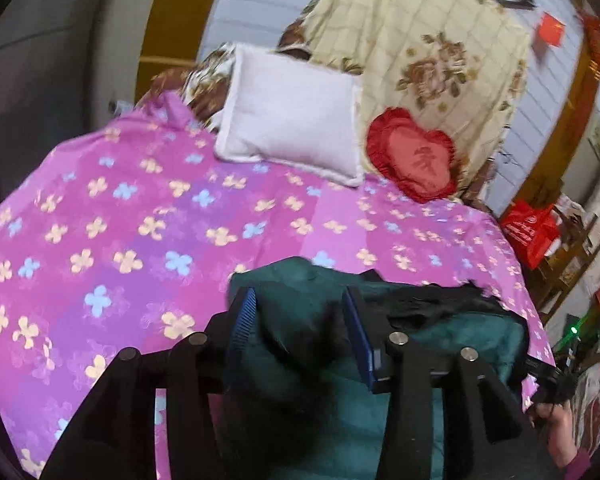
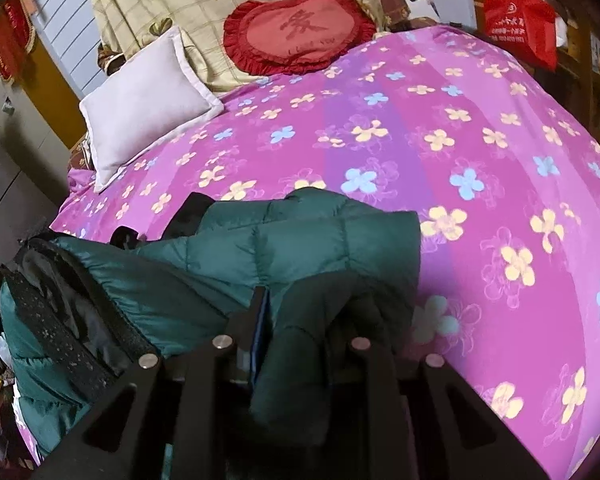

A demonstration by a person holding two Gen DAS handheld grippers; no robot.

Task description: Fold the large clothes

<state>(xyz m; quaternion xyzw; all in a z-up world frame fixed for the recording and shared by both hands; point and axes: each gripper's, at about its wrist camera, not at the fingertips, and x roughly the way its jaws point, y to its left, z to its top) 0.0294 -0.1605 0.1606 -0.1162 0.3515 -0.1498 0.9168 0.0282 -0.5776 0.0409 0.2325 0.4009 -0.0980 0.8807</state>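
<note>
Pink flowered bedding point(image 2: 480, 128) covers the bed we are working over, with a white pillow point(image 2: 140, 104) and a red heart cushion point(image 2: 300, 28) at its head, against a cream floral quilt point(image 1: 428, 48). We take the white pillow as our landmark. A dark green quilted jacket point(image 2: 300, 240) lies bunched at the foot edge of the bed, well apart from the pillow and on the side nearest us, with its black lining point(image 1: 440, 300) showing along one edge.

Our left gripper point(image 1: 300, 312) has its fingers point(image 1: 244, 312) standing apart, with a fold of the green jacket rising between them; the blue pads do not look pressed on the cloth, so we judge it loose there. Our right gripper point(image 2: 312, 320) is narrow and pinches a thick roll of the same jacket; one blue pad shows at the cloth, the other is buried under it.

From the right wrist view the jacket's long axis seems to run across the bed, parallel to the pillow's near edge, trailing off the bed's side away from the right fingers. Both hands sit at the jacket's near edge, so the bulk lies ahead of the fingers, toward the pillow. We judge the right hand better placed to carry a fold, since it alone has a hold.
</note>
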